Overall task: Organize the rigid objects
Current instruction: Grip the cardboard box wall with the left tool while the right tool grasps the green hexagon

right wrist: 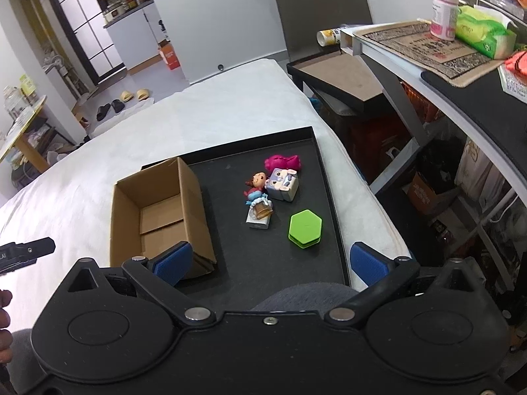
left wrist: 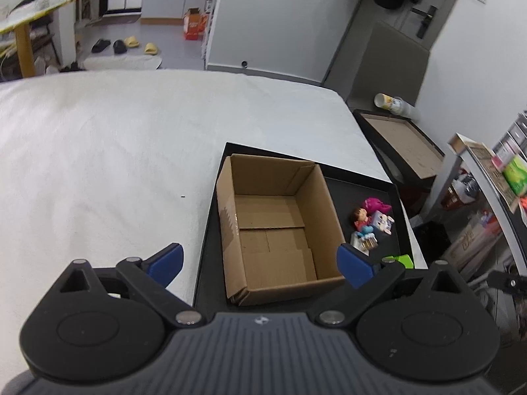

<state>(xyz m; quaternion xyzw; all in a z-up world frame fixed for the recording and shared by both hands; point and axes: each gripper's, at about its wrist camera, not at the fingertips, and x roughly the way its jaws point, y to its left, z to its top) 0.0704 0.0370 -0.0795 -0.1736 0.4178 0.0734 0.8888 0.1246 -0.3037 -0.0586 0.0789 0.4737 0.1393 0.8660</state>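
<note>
White bed surface (right wrist: 230, 115) fills the upper left and centre of the right wrist view. The black tray (right wrist: 280, 263) sits at centre frame on it. The cardboard box (right wrist: 158, 207) takes the tray's left part, open-topped, nothing visible inside. Right of the box, mid-frame, the toys cluster: green hexagon case (right wrist: 304, 228) lowest and apart from the rest, grey block figure (right wrist: 283, 186) above it, pink toy (right wrist: 283, 162) touching that at the top, red-haired doll (right wrist: 257, 182) just left of the block, small white-based figure (right wrist: 259, 214) below the doll.

Your right gripper (right wrist: 269, 261) is spread wide, holding nothing, hovering at the tray's near edge. Left gripper (left wrist: 260, 266) is also wide and empty, hanging over the box's near wall.

Likely step: first pick, toys into the box. Take the green hexagon first; it stands clear, so the fingers won't knock neighbours. Come straight down and close across its flat sides, not the corners. Keep the left gripper off the box rim or steady the box with it; light cardboard may slide.
</note>
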